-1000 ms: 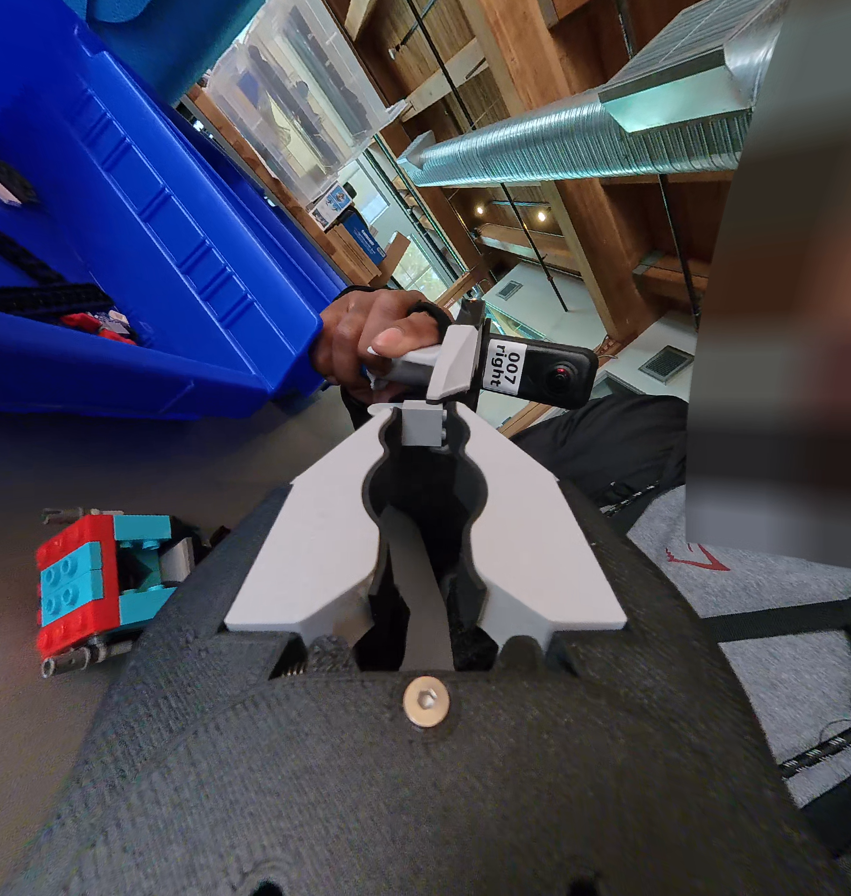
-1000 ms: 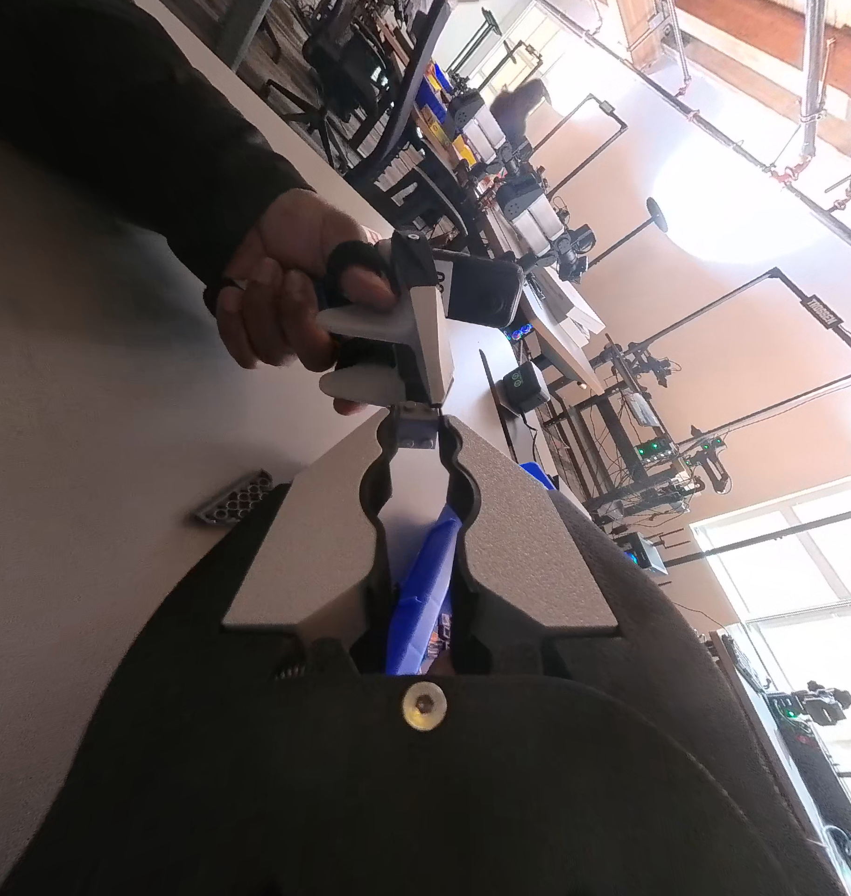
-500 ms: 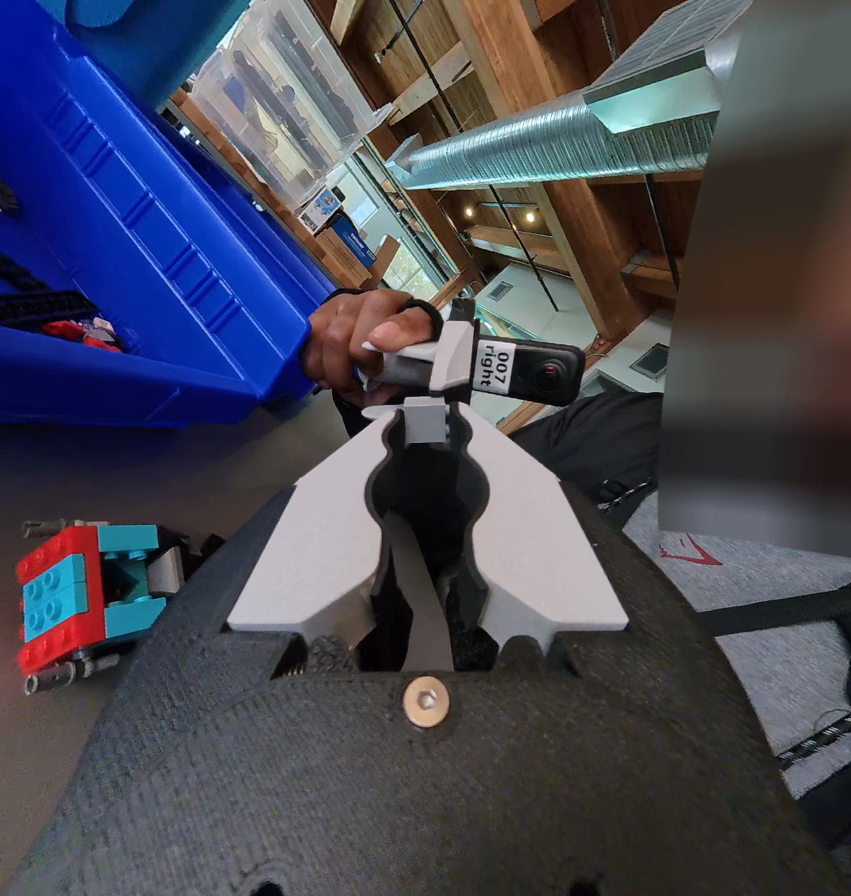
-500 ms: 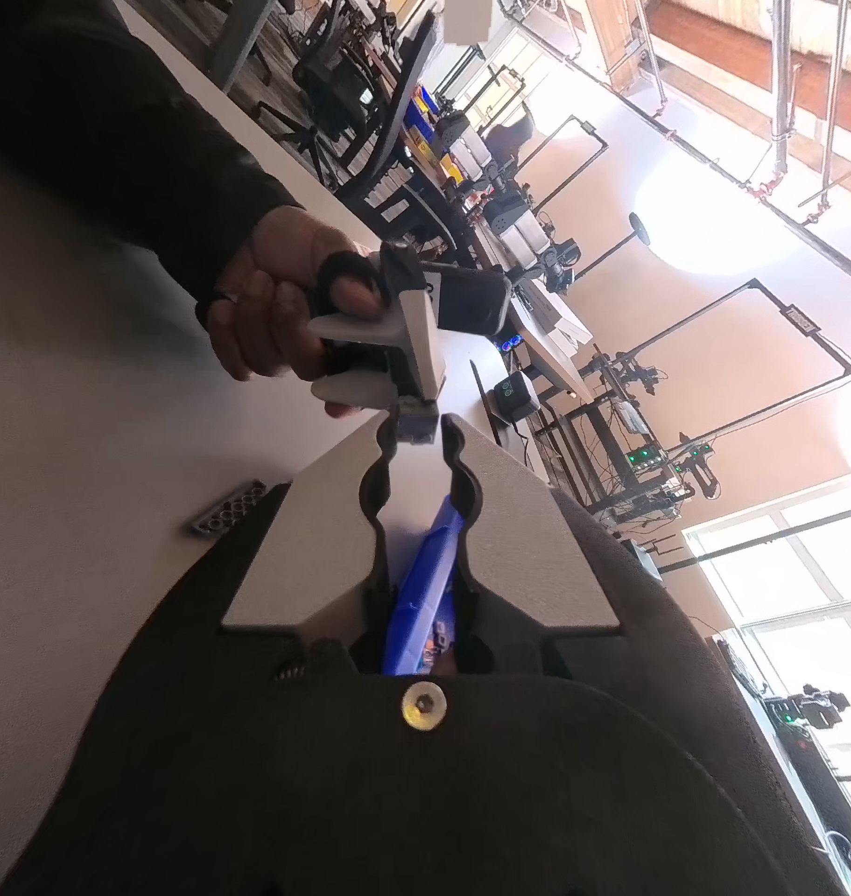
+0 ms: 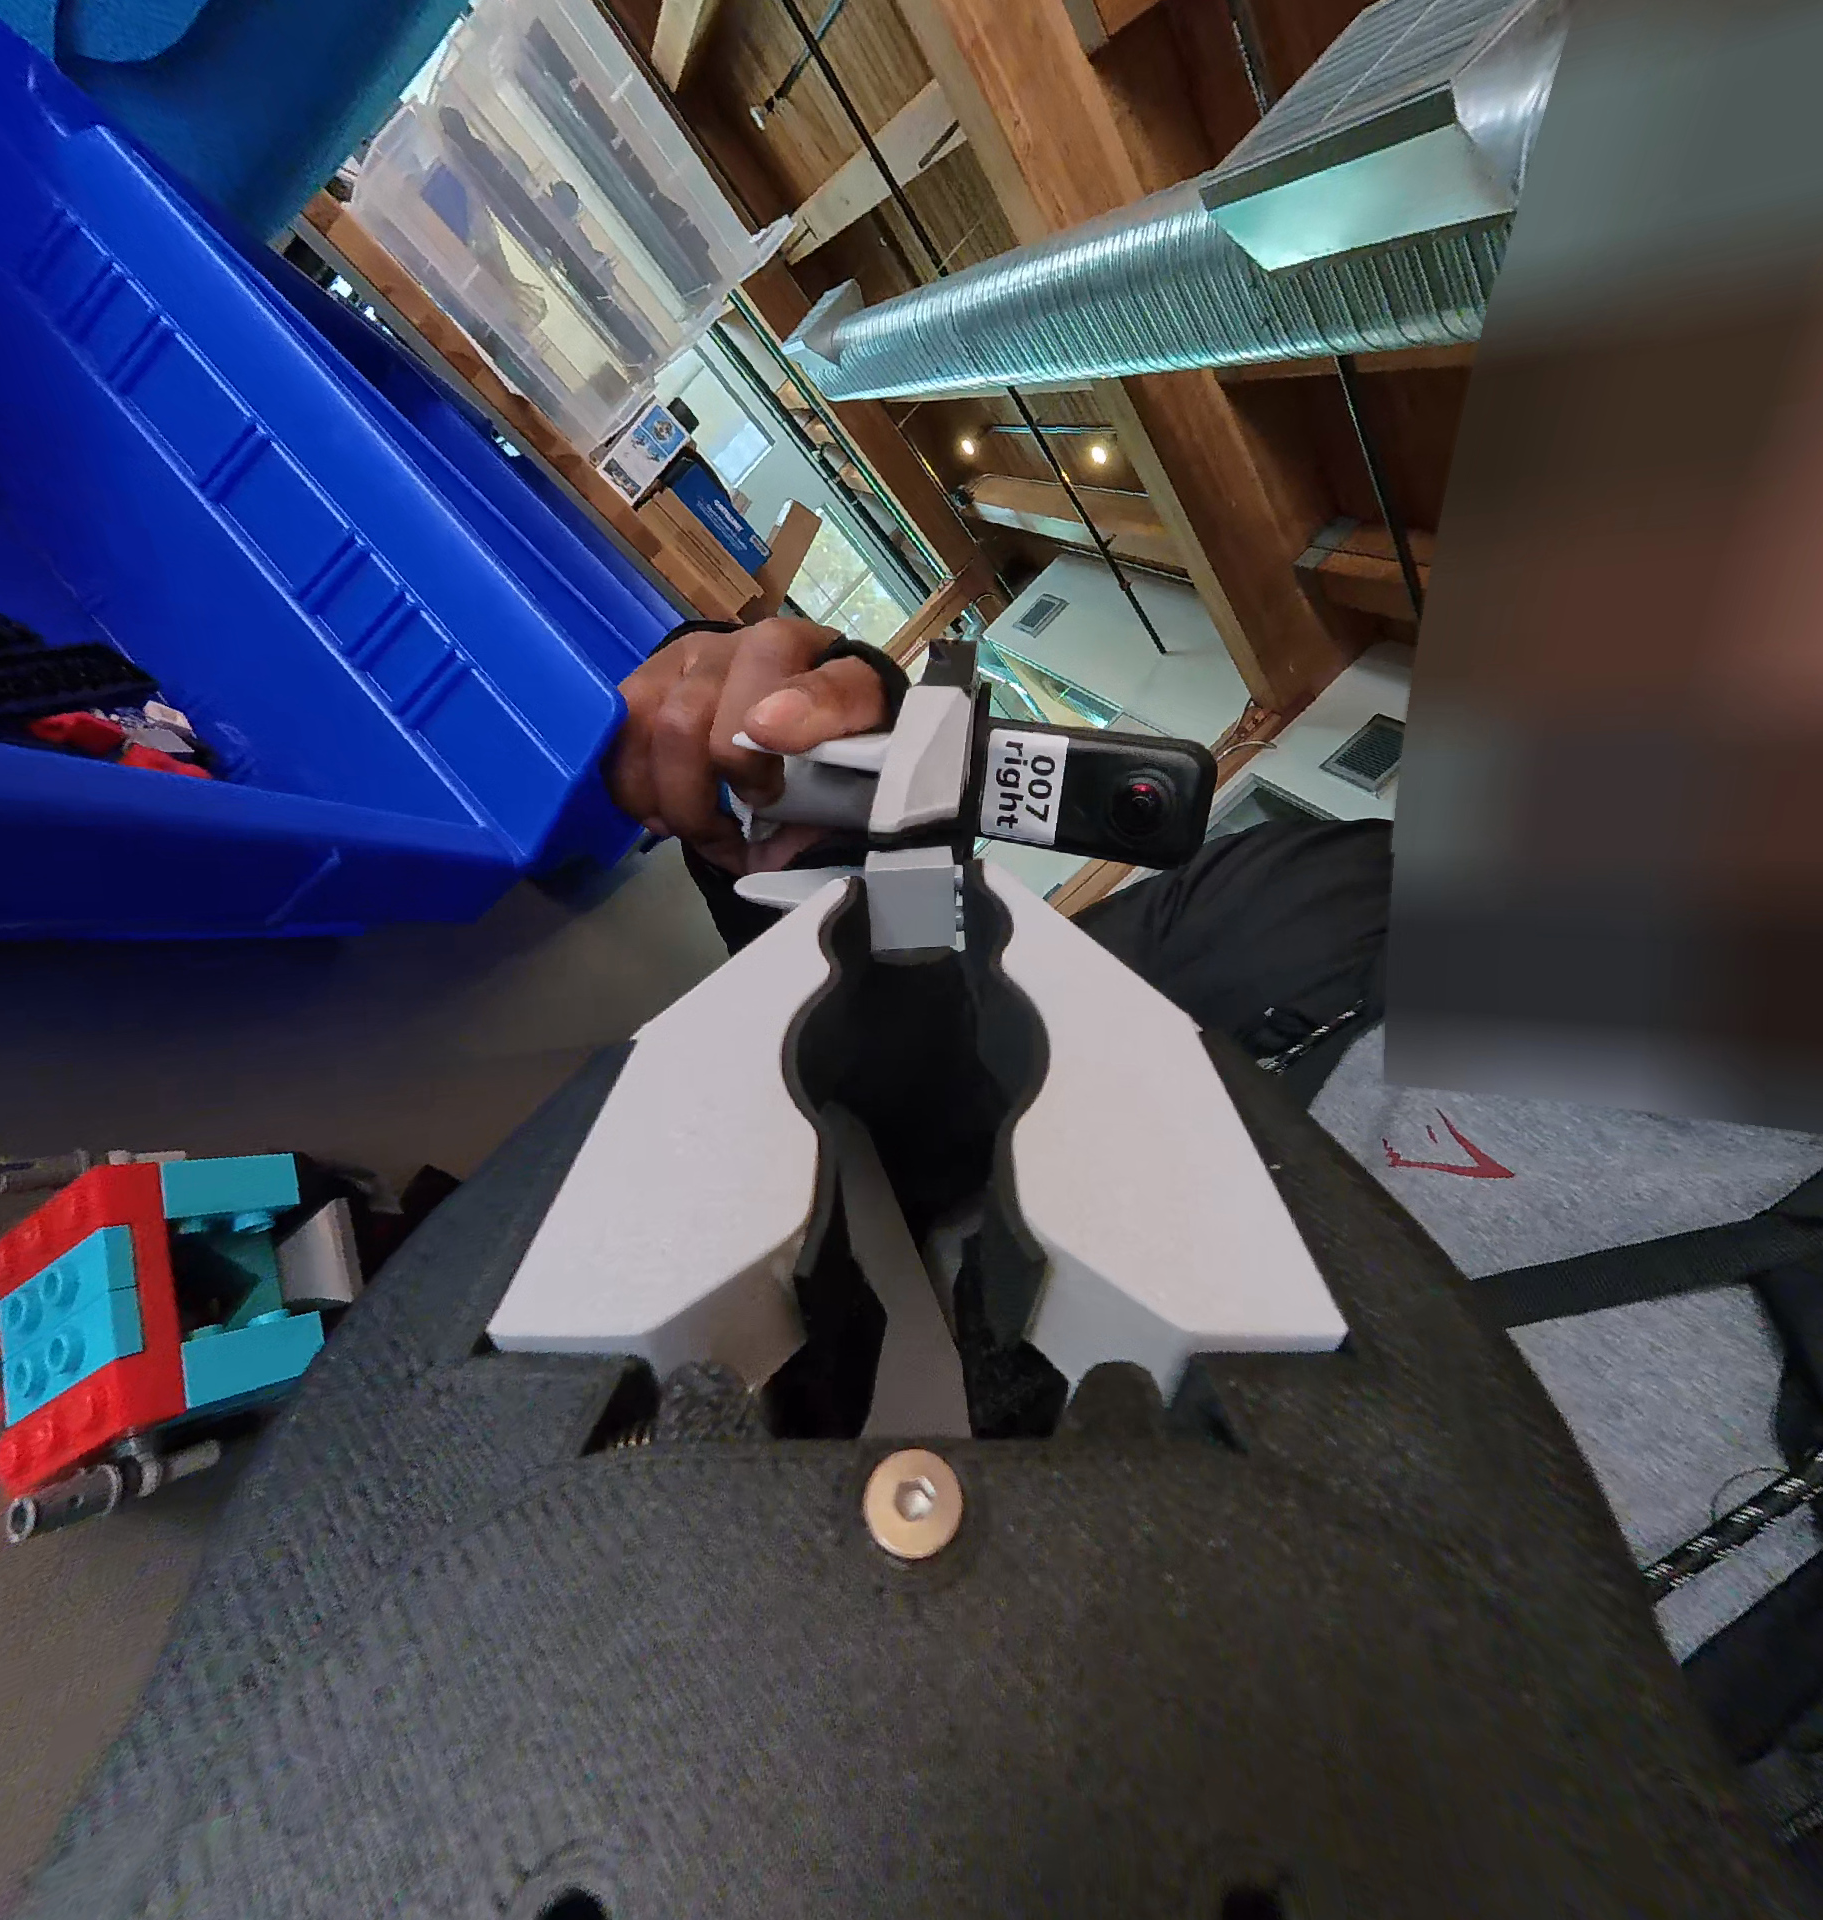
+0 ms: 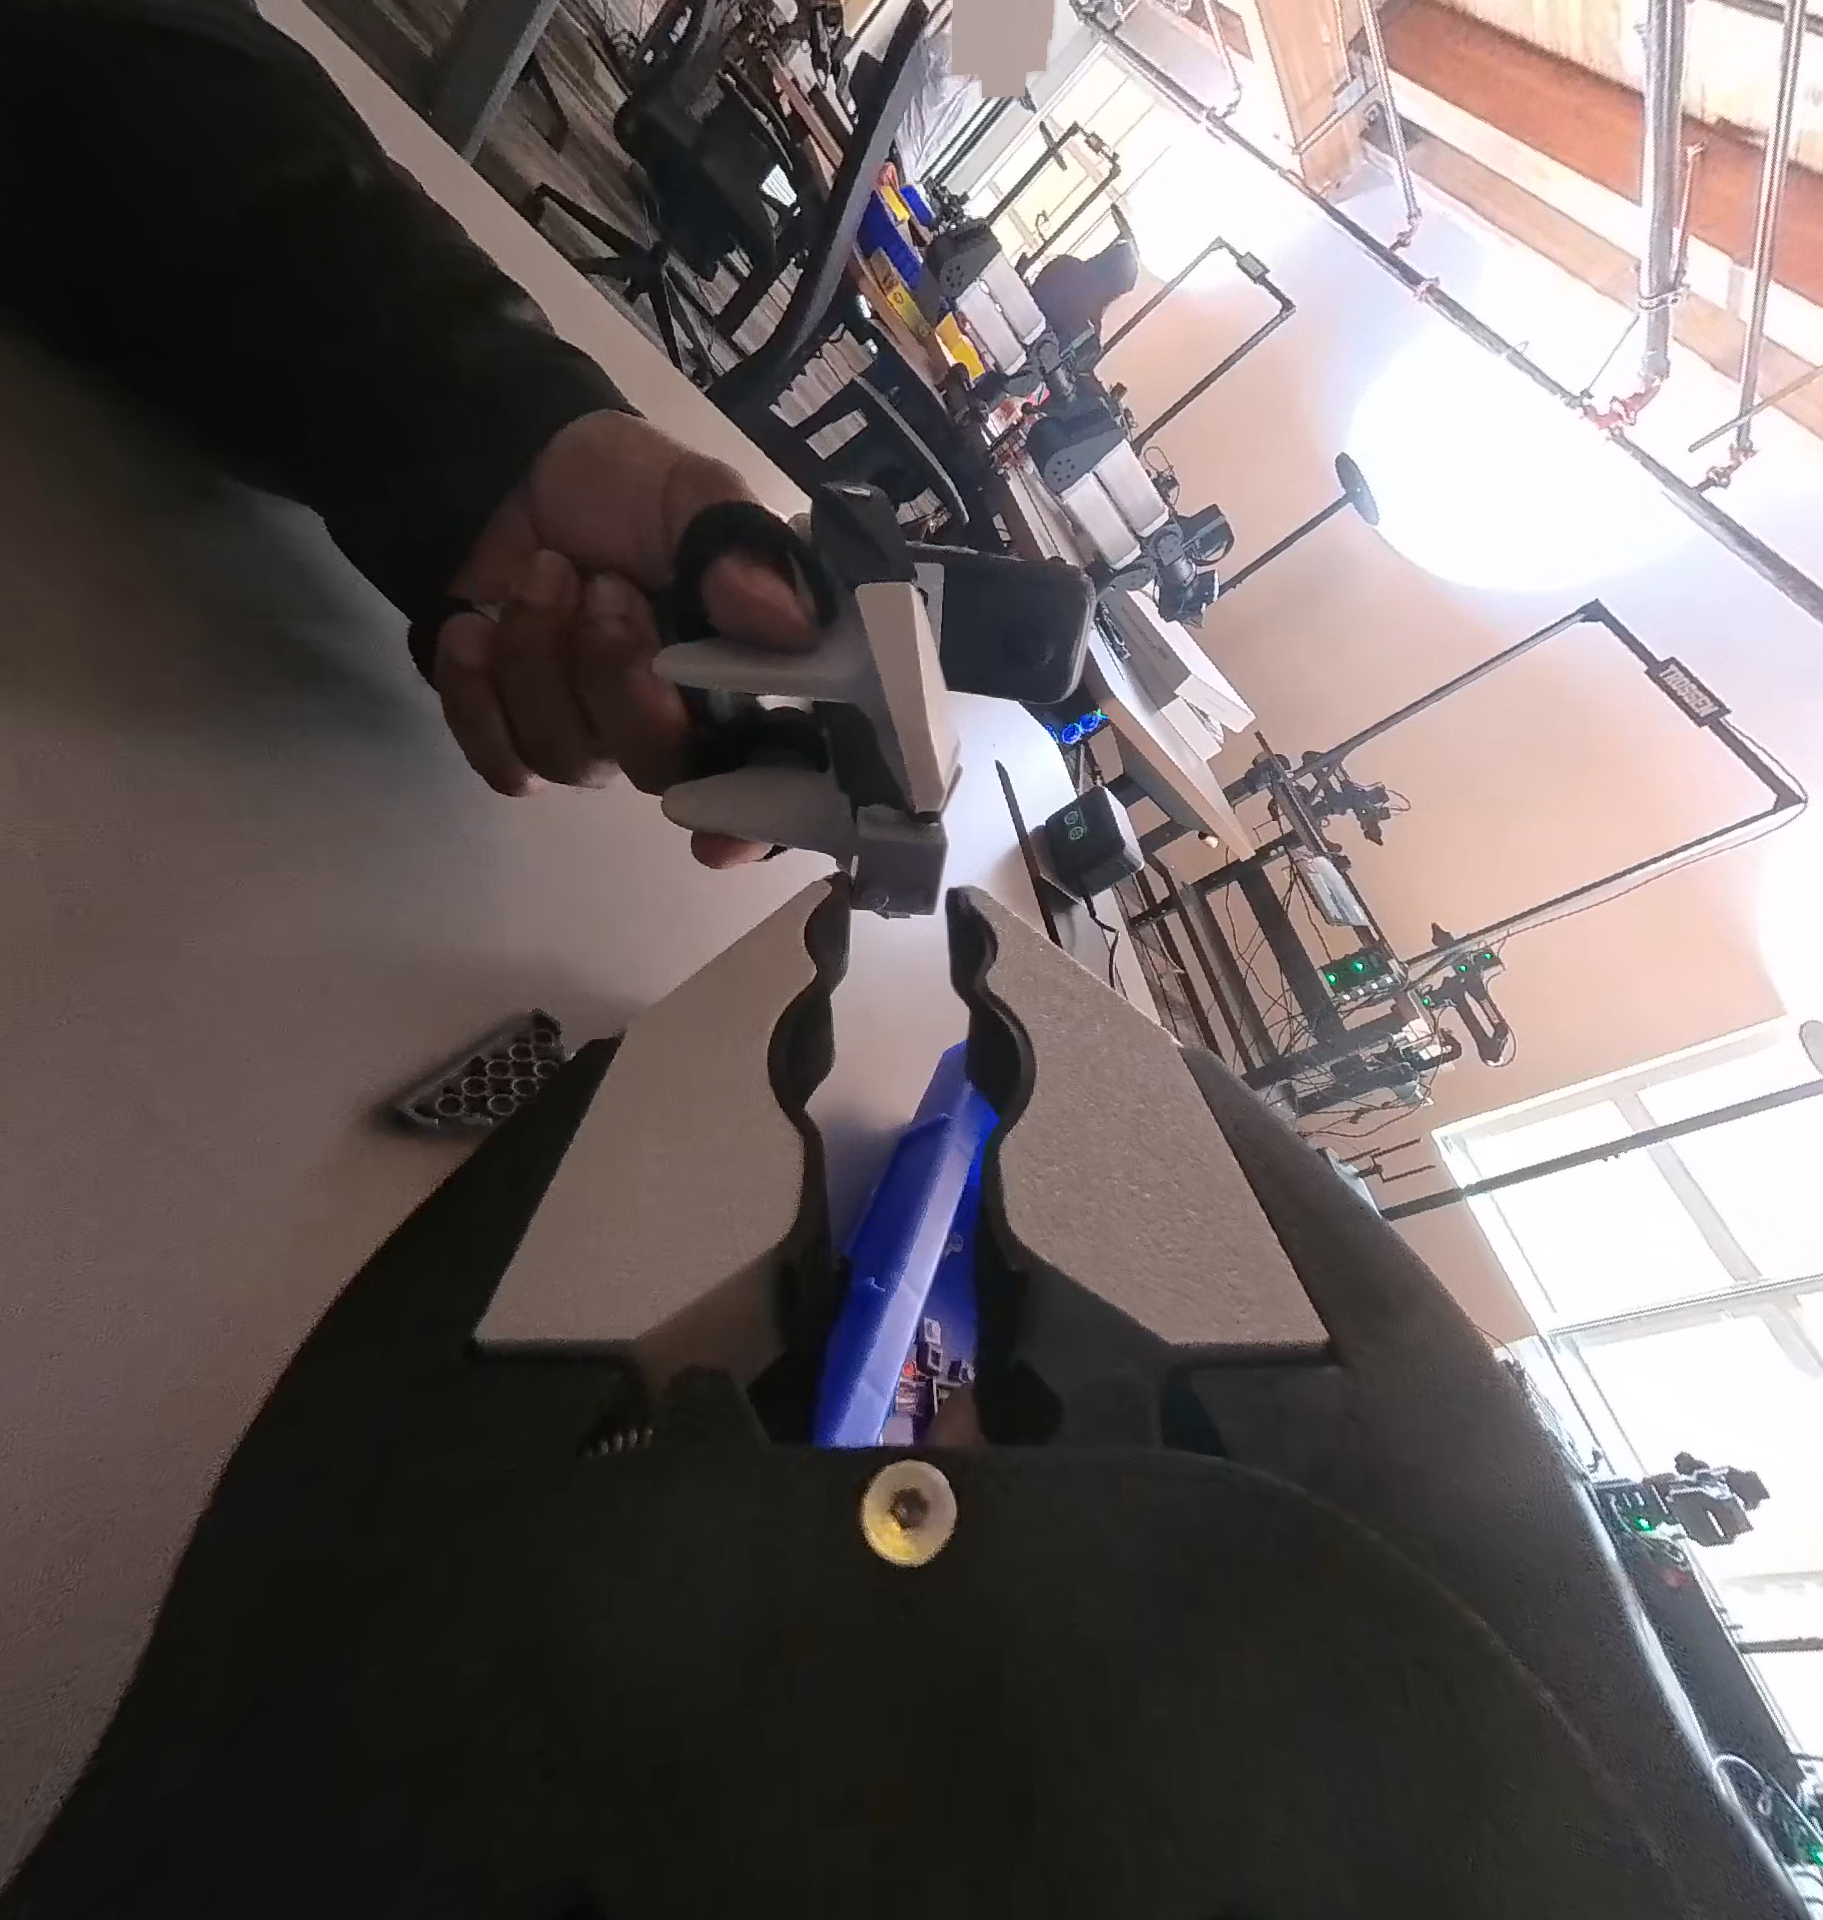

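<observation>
Right tool point(image 6: 894, 914) has parted, freeing the grey brick point(image 5: 912, 902) the left tool point(image 5: 912, 914) still pinches.

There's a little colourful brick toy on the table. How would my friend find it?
Find the big blue bin on the grey table. Near it, on the bare tabletop, lies the brick toy. It is the only red and teal thing there, with grey pins sticking out, unlike the plain small grey brick pinched in the left gripper.
</observation>
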Demonstrator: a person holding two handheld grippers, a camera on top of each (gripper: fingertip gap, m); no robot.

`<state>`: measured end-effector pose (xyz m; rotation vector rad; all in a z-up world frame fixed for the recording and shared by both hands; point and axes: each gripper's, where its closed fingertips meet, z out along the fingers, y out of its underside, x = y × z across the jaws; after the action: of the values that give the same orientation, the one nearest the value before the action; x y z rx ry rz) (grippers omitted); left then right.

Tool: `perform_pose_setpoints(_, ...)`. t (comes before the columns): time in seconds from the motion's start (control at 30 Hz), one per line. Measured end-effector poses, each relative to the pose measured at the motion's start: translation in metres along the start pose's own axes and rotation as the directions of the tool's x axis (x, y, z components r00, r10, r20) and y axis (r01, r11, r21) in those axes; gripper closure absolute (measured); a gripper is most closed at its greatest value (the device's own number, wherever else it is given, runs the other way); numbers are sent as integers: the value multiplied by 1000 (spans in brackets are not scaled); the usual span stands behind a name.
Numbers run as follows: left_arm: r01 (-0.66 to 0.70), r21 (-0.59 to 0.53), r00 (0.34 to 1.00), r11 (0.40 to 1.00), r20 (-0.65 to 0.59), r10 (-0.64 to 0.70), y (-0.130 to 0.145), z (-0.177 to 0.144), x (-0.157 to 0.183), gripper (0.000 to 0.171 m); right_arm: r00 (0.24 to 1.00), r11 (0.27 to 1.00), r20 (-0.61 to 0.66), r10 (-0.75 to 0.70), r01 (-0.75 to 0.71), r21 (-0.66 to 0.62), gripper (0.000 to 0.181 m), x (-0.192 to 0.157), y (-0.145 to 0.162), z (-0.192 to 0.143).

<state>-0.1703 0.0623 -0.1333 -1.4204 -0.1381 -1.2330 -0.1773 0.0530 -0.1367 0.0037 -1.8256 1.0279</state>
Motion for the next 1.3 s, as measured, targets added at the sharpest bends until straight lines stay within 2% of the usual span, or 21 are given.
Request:
perform_pose_setpoints(0.93,-84,-37,995,996,54,86,1,-2,-4,154,998,997,-8,-66,66,-43,164,-2,2,4)
perform_pose_setpoints(0.97,-84,-23,995,996,55,85,-2,-4,-4,153,998,997,-11,-68,67,-44,164,-1,3,2)
perform_pose_setpoints(1.03,-58,131,997,990,53,52,-33,-30,-2,154,997,999,-57,-44,42,-34,165,14,6,-9)
perform_pose_setpoints(1.07,-106,164,991,981,103,90,-44,-43,-4,154,997,999,-76,-29,27,-24,165,20,7,-13)
perform_pose_setpoints(1.13,-166,165,980,972,138,144,-52,-50,0,153,997,999,-72,-28,25,-39,165,19,10,-11)
perform_pose_setpoints(1.2,-179,127,975,976,153,159,-46,-45,-2,154,998,998,-51,-38,35,-43,165,11,8,-5)
perform_pose_setpoints(1.3,-148,105,980,983,151,131,-38,-40,-10,153,997,998,-58,-42,40,-43,165,9,4,-2)
